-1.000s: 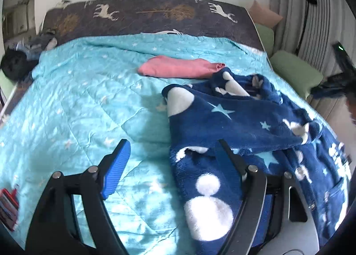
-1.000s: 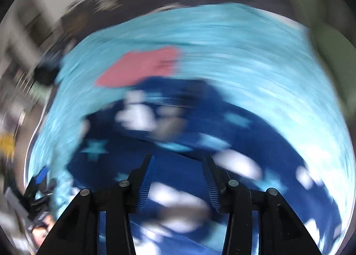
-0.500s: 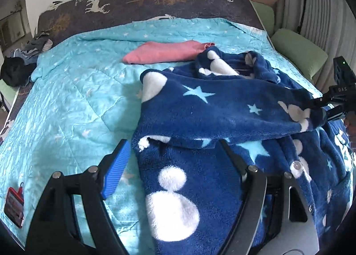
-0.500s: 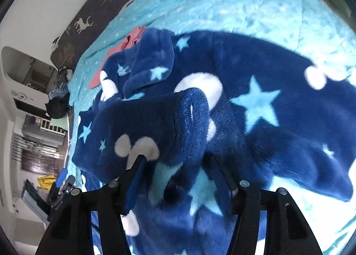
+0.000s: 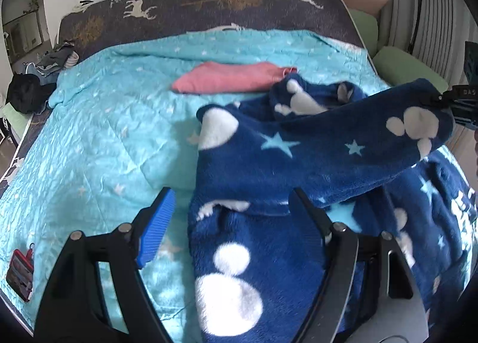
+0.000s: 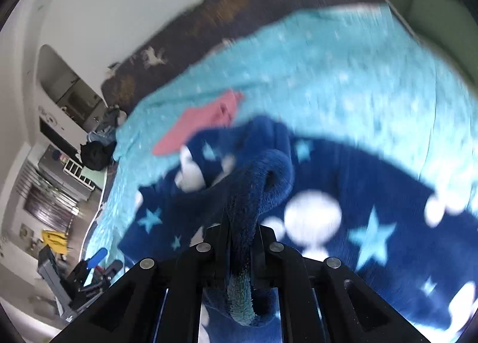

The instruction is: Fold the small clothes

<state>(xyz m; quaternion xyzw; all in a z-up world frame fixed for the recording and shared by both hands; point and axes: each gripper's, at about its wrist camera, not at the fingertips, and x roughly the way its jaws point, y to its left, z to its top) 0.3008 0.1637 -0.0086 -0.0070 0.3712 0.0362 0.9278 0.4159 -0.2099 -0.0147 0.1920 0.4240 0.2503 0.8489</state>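
Observation:
A dark blue fleece garment (image 5: 298,163) with white spots and pale stars lies crumpled on the right side of the bed. It also shows in the right wrist view (image 6: 343,223). My right gripper (image 6: 240,229) is shut on a sleeve of it and holds the sleeve lifted above the bed; that gripper shows at the far right edge of the left wrist view (image 5: 460,103). My left gripper (image 5: 230,214) is open, hovering low over the garment's near edge, its blue-padded left finger (image 5: 155,229) over the quilt.
A folded pink garment (image 5: 230,77) lies further back on the turquoise quilt (image 5: 98,133). A dark headboard cover with deer (image 5: 209,5) is behind. Green cushions (image 5: 403,65) sit at the right. A small red object (image 5: 19,274) lies at the near left edge.
My right gripper has closed on the blue sleeve and lifted it up and to the right. My left gripper has stayed open over the garment's near edge.

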